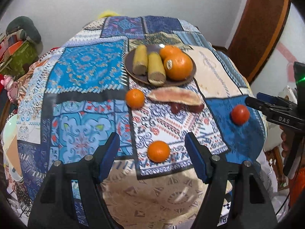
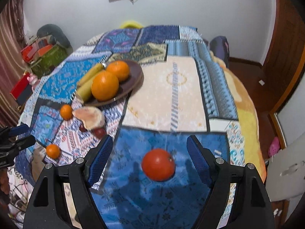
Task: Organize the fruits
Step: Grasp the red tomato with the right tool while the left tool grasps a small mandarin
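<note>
Jaws released on both, we poise the left gripper (image 1: 152,152) over a small orange (image 1: 158,151) and the right gripper (image 2: 149,156) over the tomato (image 2: 158,164) near the bed's front edge, next closing on each.

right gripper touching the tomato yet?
Apart. The right wrist view shows the tomato lying on the cloth between the open right gripper, blue cloth visible on both sides.
</note>
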The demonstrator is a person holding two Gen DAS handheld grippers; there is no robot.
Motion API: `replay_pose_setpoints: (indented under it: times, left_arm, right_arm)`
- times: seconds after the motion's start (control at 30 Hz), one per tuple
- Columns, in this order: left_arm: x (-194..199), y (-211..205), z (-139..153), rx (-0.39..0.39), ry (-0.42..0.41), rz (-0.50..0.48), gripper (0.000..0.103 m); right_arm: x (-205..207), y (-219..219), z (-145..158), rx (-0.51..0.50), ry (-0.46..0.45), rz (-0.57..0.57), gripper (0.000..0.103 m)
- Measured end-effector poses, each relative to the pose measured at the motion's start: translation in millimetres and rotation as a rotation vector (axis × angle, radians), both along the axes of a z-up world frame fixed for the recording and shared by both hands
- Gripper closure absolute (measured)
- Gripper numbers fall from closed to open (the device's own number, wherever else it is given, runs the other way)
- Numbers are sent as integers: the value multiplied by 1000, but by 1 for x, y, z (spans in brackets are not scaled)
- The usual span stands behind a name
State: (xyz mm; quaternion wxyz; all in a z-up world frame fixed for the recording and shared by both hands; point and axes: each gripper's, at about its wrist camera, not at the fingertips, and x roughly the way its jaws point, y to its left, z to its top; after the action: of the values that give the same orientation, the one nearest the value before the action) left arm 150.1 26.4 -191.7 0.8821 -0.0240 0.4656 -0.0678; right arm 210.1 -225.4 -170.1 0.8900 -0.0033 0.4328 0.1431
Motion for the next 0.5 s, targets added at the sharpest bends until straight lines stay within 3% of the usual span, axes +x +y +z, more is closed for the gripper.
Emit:
replay_pose_setpoints:
  times: [0.27,0.4,0.5]
  left_arm:
    - [2,-12,-22,3,49,-23,33]
    - [5,-13,-32,10,77,-28,41]
    - [6,-12,-39,3,99,-27,43]
  right_arm:
    - [-1,-2,-27,-22,74,14,27]
    - [2,-2,-37,-10,110,23,36]
    - [2,0,-42,-19,121,33,37]
